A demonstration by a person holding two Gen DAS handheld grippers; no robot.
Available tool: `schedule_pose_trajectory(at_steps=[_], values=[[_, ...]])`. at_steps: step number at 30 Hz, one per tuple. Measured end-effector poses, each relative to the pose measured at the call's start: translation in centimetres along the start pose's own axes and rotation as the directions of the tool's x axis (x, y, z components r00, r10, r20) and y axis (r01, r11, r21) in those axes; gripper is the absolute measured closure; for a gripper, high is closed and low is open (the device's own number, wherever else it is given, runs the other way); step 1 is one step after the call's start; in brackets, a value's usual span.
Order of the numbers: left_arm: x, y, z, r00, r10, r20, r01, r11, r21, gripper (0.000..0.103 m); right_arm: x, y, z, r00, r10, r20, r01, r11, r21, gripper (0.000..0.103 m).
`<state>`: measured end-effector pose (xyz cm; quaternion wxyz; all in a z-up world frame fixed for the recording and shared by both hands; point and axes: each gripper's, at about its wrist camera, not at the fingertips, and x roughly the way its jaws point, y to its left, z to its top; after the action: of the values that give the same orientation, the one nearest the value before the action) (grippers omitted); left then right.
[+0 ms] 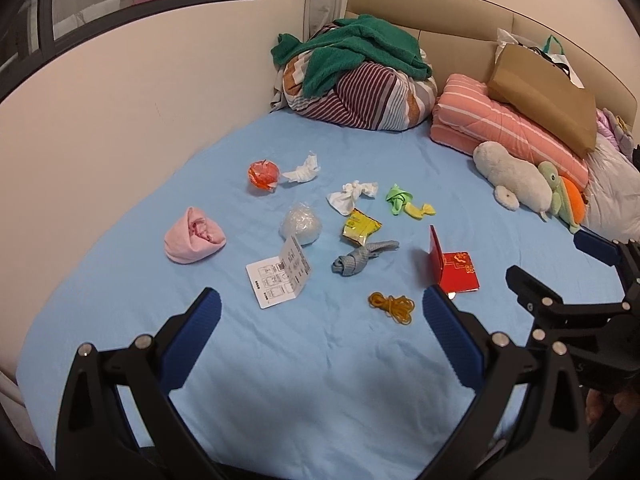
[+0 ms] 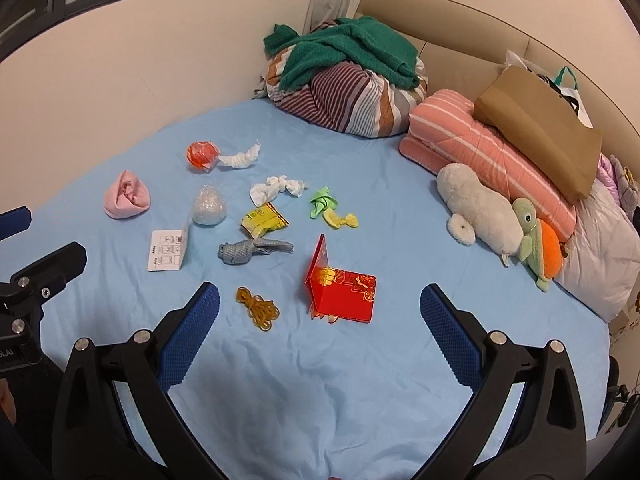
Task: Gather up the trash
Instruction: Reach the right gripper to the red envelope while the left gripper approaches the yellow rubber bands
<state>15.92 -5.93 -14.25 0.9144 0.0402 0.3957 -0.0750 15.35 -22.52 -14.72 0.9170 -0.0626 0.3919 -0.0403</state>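
Nothing is picked up yet. The left gripper (image 1: 320,304) and right gripper (image 2: 320,300) hover with fingers spread and empty above the bed (image 1: 280,380). Trash lies scattered mid-bed: tissues (image 1: 352,196), a yellow wrapper (image 1: 360,228). Next, probably descend onto one piece and pinch.

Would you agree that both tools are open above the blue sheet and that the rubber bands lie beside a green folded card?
Not quite: the folded card beside the rubber bands is red, as the right wrist view shows. Both tools, left and right, are open above the blue sheet.
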Motion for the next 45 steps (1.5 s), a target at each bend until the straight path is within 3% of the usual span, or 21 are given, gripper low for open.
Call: schedule_pose_trajectory(at_steps=[6,16,24,27,30,39,45], values=[[6.6,-2.4,-0.9,0.998,-0.012,-0.055,0.019,0.992,0.123,0.003,6.1,-0.6,-0.7,1.000,-0.003,-0.027,0.004,1.000,0.005,0.006],[16.5,-4.3,-2.6,0.987,-0.047,-0.154,0.073,0.983,0.169,0.003,14.9,-1.2,-2.0,0.994,-0.032,-0.107,0.028,0.999,-0.033,0.016],[20.6,-4.9,-3.5,0.976,-0.074,-0.203,0.111,0.977,0.181,0.003,20.1,-2.1,-3.6,0.976,-0.006,-0.219,0.008,1.000,0.007,0.036],[21.9,-5.3,-4.0,0.971,-0.079,-0.225,0.125,0.972,0.197,0.003,21.0,-2.1,-3.9,0.973,0.014,-0.230,-0.007,1.000,0.030,0.038],[23.1,-5.7,-4.6,0.962,-0.094,-0.256,0.149,0.968,0.202,0.003,21.4,-1.9,-4.1,0.972,0.018,-0.234,-0.014,1.000,0.017,0.049],[23.6,-7.0,-5.4,0.963,-0.102,-0.248,0.169,0.949,0.265,0.004,19.9,-1.4,-3.6,0.985,0.013,-0.175,-0.020,0.999,-0.037,0.049],[24.2,-7.4,-5.7,0.961,-0.108,-0.253,0.177,0.947,0.269,0.005,20.1,-0.4,-3.7,0.983,0.000,-0.181,-0.017,0.996,-0.090,0.049]])
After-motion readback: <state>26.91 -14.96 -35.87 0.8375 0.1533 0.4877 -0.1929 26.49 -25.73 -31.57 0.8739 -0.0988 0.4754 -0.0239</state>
